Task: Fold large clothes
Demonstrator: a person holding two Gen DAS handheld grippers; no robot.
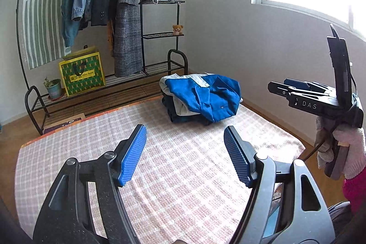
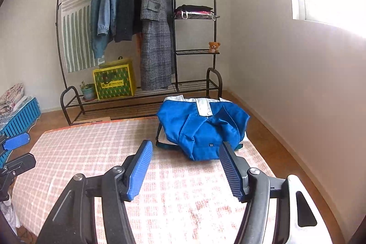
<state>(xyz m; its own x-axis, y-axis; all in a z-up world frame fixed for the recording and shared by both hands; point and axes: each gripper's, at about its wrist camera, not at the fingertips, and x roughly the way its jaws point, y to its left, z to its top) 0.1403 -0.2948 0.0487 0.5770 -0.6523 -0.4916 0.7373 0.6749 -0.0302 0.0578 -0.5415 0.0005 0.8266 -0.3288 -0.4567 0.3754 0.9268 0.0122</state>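
Bkgd: clothes rack [image 2: 139,33] w/ coats, teddy bear [image 2: 214,47], yellow-green bag [image 2: 114,81], potted plant [image 2: 87,89].

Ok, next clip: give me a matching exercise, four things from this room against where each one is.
Things:
1. blue jacket
2. teddy bear
3. plaid coat
4. potted plant

Places:
A. hanging on the rail
B. bottom rack, beside the yellow-green bag
C. on the pile at the checked mat's far end
D. small wire shelf

Pairs: 1-C, 2-D, 3-A, 4-B

We stand in a home bedroom: black metal clothes rack [image 2: 137,33] hung with coats, small brown teddy bear [image 2: 214,46], checked pink-and-white mat [image 2: 91,152].
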